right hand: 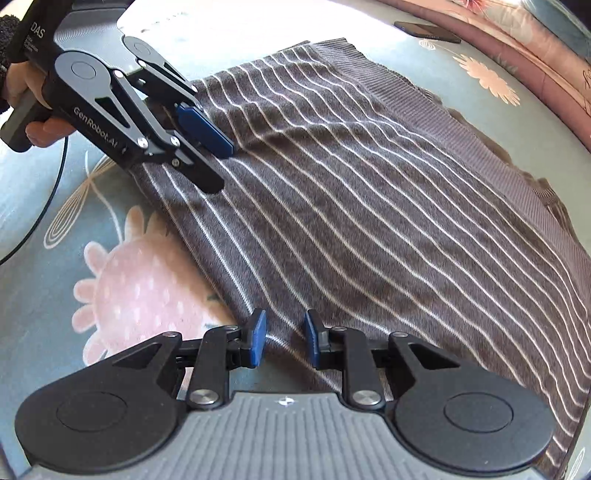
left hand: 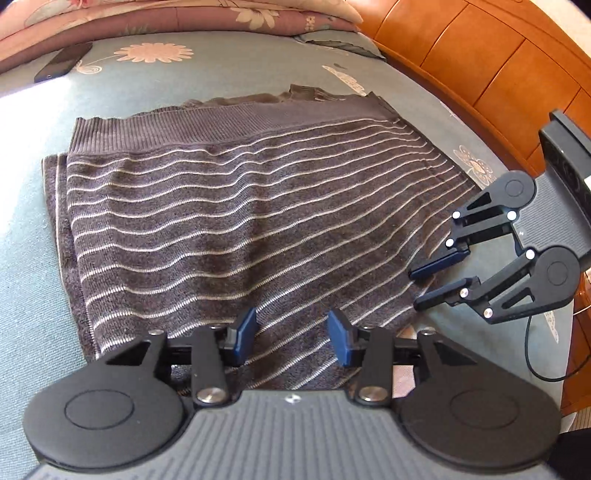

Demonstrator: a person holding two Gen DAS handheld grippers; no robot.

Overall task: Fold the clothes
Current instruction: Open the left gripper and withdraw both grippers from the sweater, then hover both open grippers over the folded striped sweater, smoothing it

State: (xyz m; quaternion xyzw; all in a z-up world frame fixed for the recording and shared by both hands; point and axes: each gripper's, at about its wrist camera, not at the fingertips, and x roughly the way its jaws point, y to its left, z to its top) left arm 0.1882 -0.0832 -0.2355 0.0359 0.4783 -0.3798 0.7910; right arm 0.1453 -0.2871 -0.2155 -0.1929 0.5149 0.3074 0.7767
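Grey striped sweater (left hand: 236,229) lies folded into a neat block on the bed (left hand: 33,229); both grippers' jaws stand spread, pinching nothing. Little seems left.

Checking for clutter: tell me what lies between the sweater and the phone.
Only bare floral bedsheet separates the striped sweater from the phone, shown in the left wrist view.

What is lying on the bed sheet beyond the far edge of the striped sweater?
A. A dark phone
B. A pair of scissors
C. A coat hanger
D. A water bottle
A. A dark phone lies flat on the flowered sheet, beyond the far edge of the striped sweater and just in front of the pink quilt; no scissors, hanger or bottle is in sight.
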